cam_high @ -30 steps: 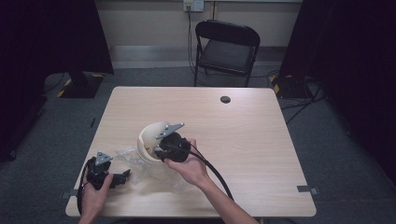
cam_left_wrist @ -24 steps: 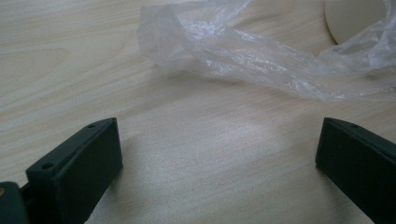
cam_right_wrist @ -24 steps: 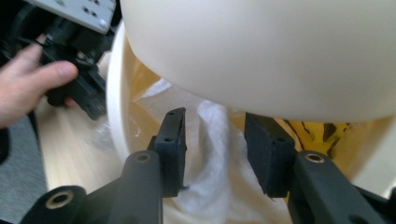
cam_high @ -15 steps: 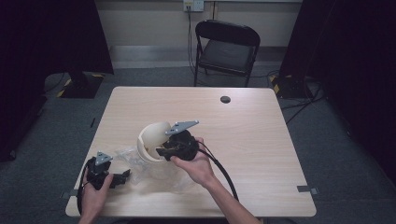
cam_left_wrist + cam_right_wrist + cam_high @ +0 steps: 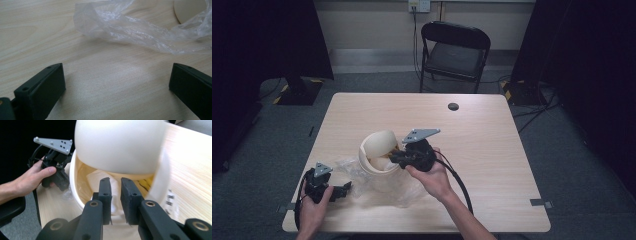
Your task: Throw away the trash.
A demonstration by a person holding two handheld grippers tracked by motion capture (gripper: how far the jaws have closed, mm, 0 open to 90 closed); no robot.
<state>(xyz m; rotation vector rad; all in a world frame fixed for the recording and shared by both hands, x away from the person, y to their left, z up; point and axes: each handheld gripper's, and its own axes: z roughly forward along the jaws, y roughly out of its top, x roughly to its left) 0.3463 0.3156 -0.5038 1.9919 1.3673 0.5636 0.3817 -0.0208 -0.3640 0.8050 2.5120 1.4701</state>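
The right gripper (image 5: 115, 182) had its jaws pinched nearly together on a white paper-like sheet (image 5: 100, 178) just inside the cream bowl (image 5: 379, 145), which was tipped up right in front of it — a second bowl (image 5: 75, 192) sat underneath. The left gripper (image 5: 116, 82) was spread wide and holding nothing, low over the table (image 5: 30, 27), with crumpled clear plastic (image 5: 120, 27) just ahead of its jaws.

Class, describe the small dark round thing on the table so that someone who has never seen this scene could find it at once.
Start at the light wooden table and look to its far edge, the side nearest the black folding chair. There, a little right of centre, lies a small dark round disc. It sits alone and flat on bare wood, far from the cream bowl and clear plastic bag.
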